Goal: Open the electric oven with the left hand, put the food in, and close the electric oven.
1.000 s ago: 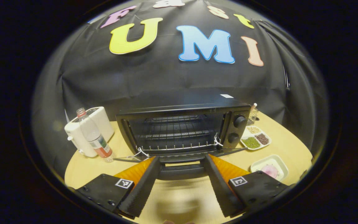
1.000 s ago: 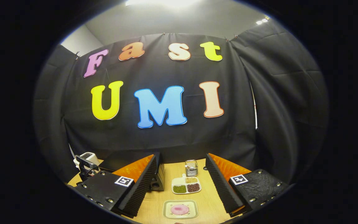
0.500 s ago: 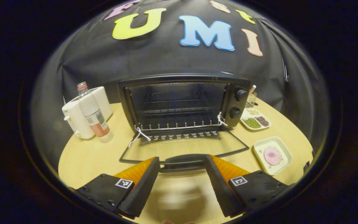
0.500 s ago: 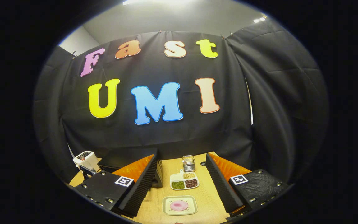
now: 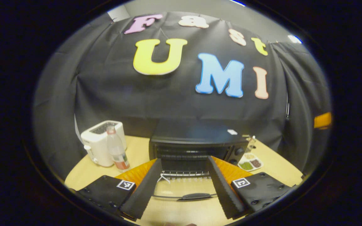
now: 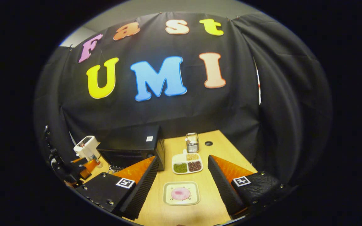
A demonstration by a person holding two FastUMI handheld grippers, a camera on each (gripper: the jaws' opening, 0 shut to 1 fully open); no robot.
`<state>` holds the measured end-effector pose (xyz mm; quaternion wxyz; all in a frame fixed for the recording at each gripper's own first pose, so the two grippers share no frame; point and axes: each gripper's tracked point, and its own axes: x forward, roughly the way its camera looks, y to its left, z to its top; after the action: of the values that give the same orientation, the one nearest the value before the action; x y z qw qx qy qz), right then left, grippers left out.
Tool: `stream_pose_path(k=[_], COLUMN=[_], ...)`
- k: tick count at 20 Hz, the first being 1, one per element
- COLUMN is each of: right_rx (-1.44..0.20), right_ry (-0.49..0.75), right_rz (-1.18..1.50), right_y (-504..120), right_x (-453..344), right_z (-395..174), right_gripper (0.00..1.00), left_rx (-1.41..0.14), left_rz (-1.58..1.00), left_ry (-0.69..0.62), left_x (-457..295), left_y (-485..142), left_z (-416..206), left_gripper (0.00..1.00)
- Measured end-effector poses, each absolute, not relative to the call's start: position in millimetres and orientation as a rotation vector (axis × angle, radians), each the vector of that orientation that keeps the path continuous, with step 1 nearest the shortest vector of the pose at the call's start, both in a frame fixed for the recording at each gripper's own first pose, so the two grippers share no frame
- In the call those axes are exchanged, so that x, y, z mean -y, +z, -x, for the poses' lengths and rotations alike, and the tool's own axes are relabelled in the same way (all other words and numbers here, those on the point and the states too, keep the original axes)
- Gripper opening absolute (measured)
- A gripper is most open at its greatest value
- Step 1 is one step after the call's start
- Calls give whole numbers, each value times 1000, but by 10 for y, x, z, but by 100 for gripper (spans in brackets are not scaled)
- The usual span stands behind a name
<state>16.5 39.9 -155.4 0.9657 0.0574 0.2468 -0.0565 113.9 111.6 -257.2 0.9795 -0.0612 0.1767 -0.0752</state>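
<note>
The black electric oven [image 5: 196, 142] stands on the wooden table with its glass door folded down flat and the door handle [image 5: 196, 196] nearest me. My left gripper [image 5: 184, 160] hovers open above the door, touching nothing. The wire rack [image 5: 185, 173] shows at the mouth of the oven. In the right gripper view, pink round food [image 6: 180, 193] lies on a square pale plate [image 6: 168, 201]. My right gripper [image 6: 182, 158] hangs open over that plate, apart from it. The oven [image 6: 130, 144] sits to the left, and the left gripper [image 6: 74, 171] shows at the far left.
A white toaster [image 5: 101, 142] and a plastic bottle [image 5: 117, 153] stand left of the oven. A divided dish of beans [image 6: 187, 163] and a small metal holder [image 6: 192, 142] sit right of it. The black cloth wall closes the back and right.
The oven door went from half lowered to flat. My left gripper then drew back and up, off the handle. The right gripper tilted down, bringing the plate and table further into view.
</note>
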Motion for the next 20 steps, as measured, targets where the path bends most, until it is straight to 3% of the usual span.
stream_pose_path(k=[3,7,9,19,20], right_rx=[-604,-793,-908,-1218,-1233], right_ry=[-93,-42,-13,-26,-29], right_rz=[-177,-261,-304,-181,-158], right_y=[-1872,-2516,-2854,-4122,-4208], right_x=[-312,-177,-118,153,169], right_z=[-219,-286,-259,-374,-376], right_gripper=[98,98,94,92,91], left_rx=[-248,-146,-124,-150,-154], left_rz=[113,140,156,94,91], left_ry=[-143,-72,-37,64,71], left_x=[-1250,-1430,-1455,-1467,-1486], left_y=[-1956,-1328,-1164,-1142,-1159], left_z=[-1148,-1044,-957,-555,-525], left_gripper=[92,92,97,100,96])
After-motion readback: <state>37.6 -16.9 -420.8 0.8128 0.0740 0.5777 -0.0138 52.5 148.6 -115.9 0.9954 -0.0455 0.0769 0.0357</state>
